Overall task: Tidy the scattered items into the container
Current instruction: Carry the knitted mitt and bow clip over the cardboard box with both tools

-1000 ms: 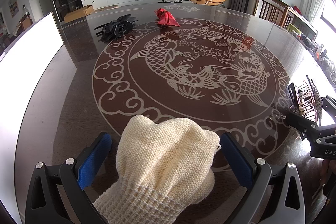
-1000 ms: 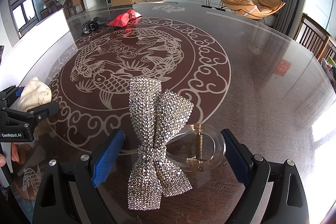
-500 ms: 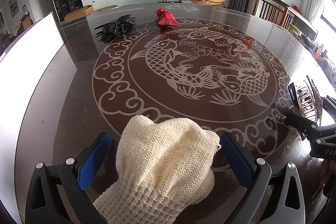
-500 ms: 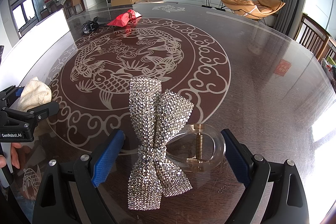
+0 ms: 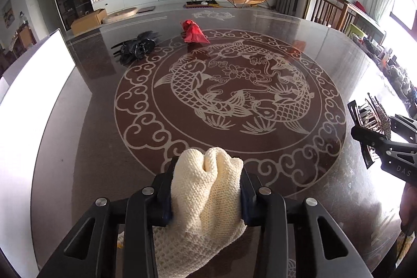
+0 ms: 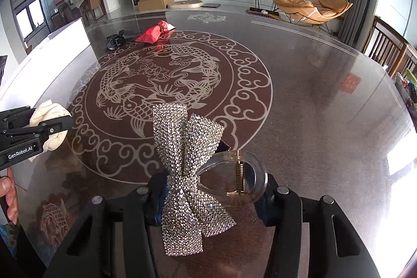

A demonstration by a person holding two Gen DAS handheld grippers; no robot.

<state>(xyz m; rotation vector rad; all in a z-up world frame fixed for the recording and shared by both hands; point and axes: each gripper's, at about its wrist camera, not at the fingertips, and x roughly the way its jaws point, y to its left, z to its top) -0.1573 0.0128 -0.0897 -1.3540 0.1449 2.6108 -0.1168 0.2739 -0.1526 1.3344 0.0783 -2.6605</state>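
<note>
Squeezing in on the cream knit glove [image 5: 206, 194], my left gripper [image 5: 207, 189] has both pads pressed into its sides, jaws closing, and the knit bunches up between them near the left edge of the table [image 5: 78, 147]. Far left, along that edge, stands the white container [image 5: 34, 100], well apart from the glove. Beyond it, at the far side, lie a black hair claw [image 5: 136, 47] and, just to its right, a red item [image 5: 194, 33]. Further right, my right gripper [image 6: 212, 196] is closing on the sparkly bow clip [image 6: 182, 166]: the left pad sits against the bow's knot and the right pad against the clear ring [image 6: 250, 173] with its brass spring, near me on the table's right half.
</note>
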